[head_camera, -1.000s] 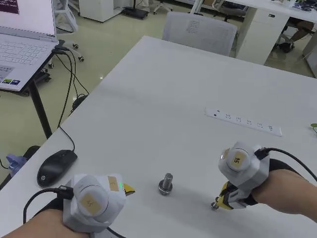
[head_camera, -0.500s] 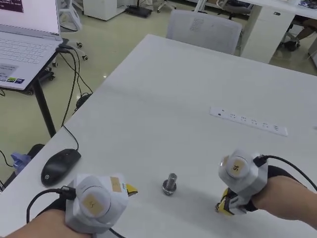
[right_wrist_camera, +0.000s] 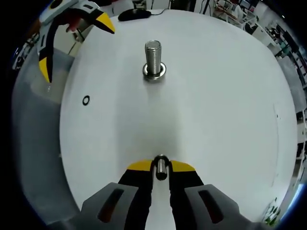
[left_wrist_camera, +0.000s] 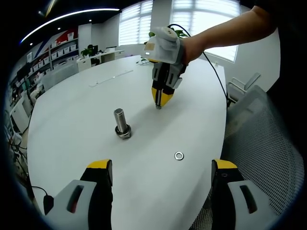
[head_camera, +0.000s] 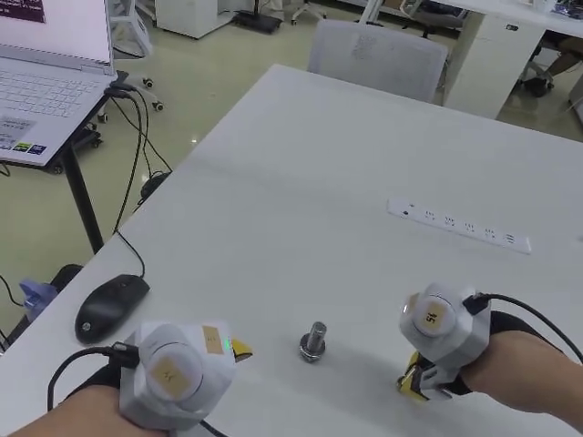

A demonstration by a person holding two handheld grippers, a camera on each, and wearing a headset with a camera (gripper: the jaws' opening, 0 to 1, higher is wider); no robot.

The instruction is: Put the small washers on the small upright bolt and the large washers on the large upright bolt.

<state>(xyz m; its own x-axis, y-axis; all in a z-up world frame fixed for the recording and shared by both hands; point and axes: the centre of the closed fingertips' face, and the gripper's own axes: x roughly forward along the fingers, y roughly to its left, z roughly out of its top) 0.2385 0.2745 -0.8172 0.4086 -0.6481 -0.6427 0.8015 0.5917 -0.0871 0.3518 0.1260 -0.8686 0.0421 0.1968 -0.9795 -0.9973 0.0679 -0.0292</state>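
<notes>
A large steel bolt [head_camera: 312, 340] [left_wrist_camera: 120, 122] [right_wrist_camera: 153, 57] stands upright mid-table with a washer ring round its base. My right gripper [head_camera: 412, 382] [right_wrist_camera: 161, 165] is shut on a small bolt [right_wrist_camera: 161, 168], held upright with its end at the tabletop; in the left gripper view the right gripper [left_wrist_camera: 160, 98] points straight down. One small washer [left_wrist_camera: 179, 155] [right_wrist_camera: 86, 100] lies flat near the table's front edge. My left gripper [head_camera: 235, 347] [left_wrist_camera: 160, 167] stands open and empty, left of the large bolt.
A white power strip [head_camera: 458, 227] lies further back on the white table [head_camera: 301, 182]. A black mouse [head_camera: 111, 308] sits at the left edge, beyond which a laptop [head_camera: 46, 82] stands on a side stand. A grey chair [head_camera: 378, 56] is behind the table.
The head camera has shifted a little. My right gripper has drawn slightly nearer to me with the small bolt. The left gripper and the large bolt have stayed put.
</notes>
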